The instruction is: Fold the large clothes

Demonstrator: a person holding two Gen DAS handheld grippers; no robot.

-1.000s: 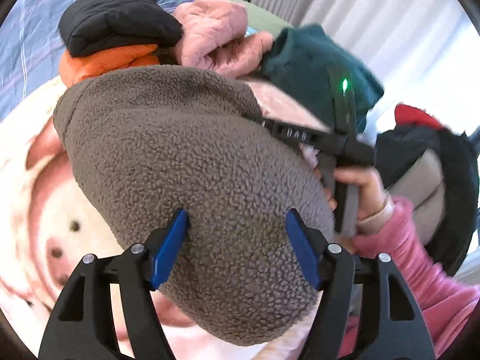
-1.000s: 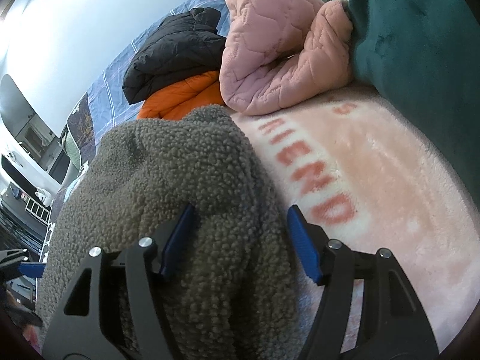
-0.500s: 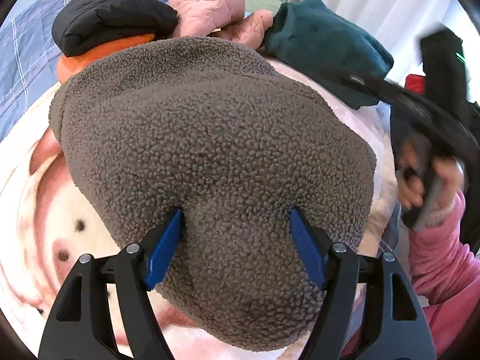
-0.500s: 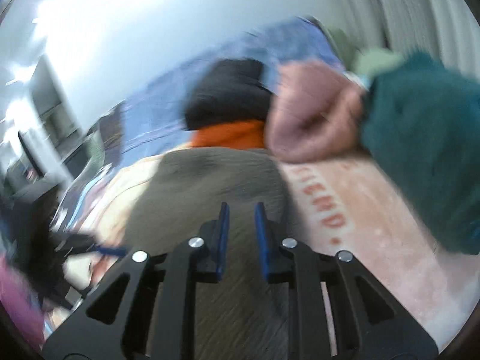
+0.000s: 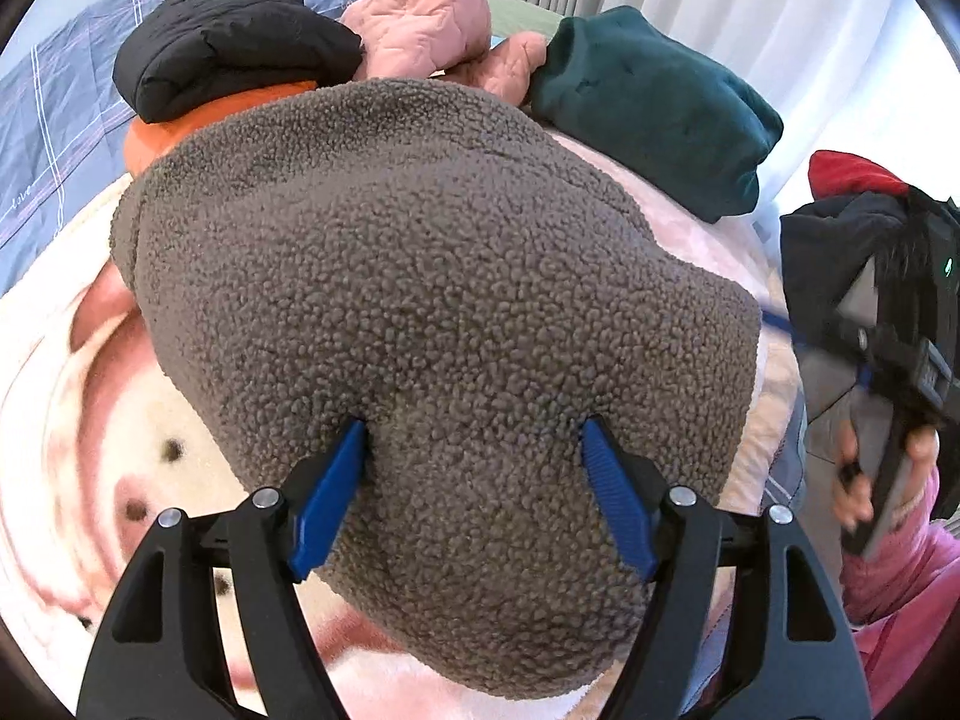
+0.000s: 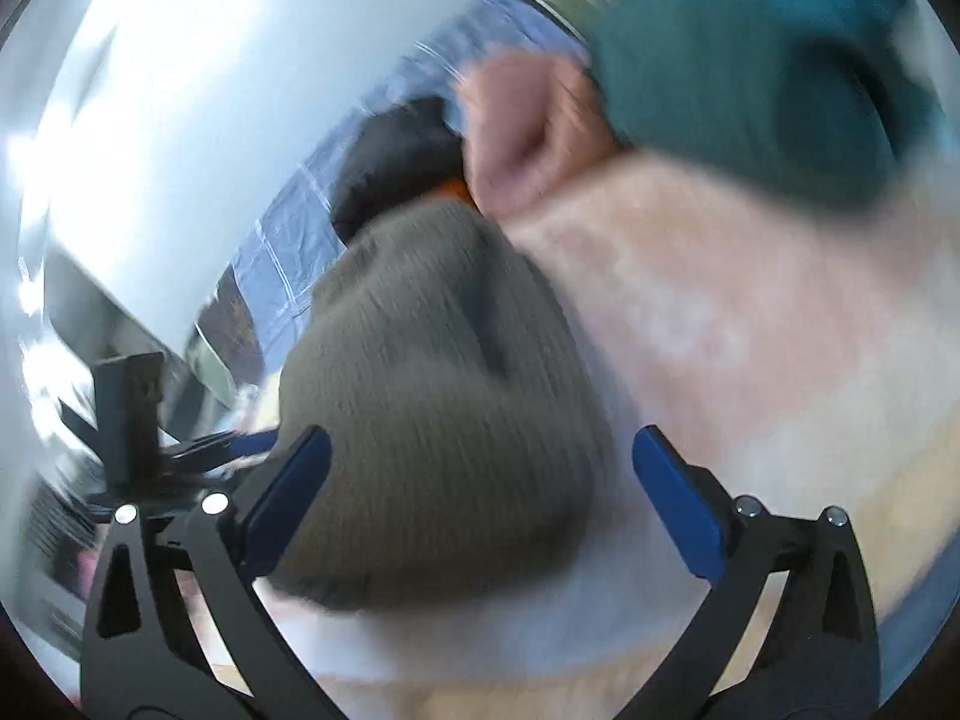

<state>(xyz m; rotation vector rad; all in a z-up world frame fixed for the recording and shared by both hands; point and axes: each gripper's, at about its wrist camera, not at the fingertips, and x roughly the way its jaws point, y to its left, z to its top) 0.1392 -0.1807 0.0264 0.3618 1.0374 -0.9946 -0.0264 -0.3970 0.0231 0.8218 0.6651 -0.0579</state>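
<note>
Bulky grey-brown sherpa fleece garment [image 5: 432,312], soft and light: left gripper [image 5: 474,480] fingers pinching its near fold; right gripper [image 6: 480,498] fingers just opening wide, holding nothing.

both grippers share one build: black skeletal arms with triangular cut-outs, silver screw heads at the joints, ribbed blue pads on the left gripper [image 5: 474,480] and right gripper [image 6: 480,492]. at three o'clock in the left view, a pink sleeve [image 5: 900,576] (cuff ribbed).
</note>
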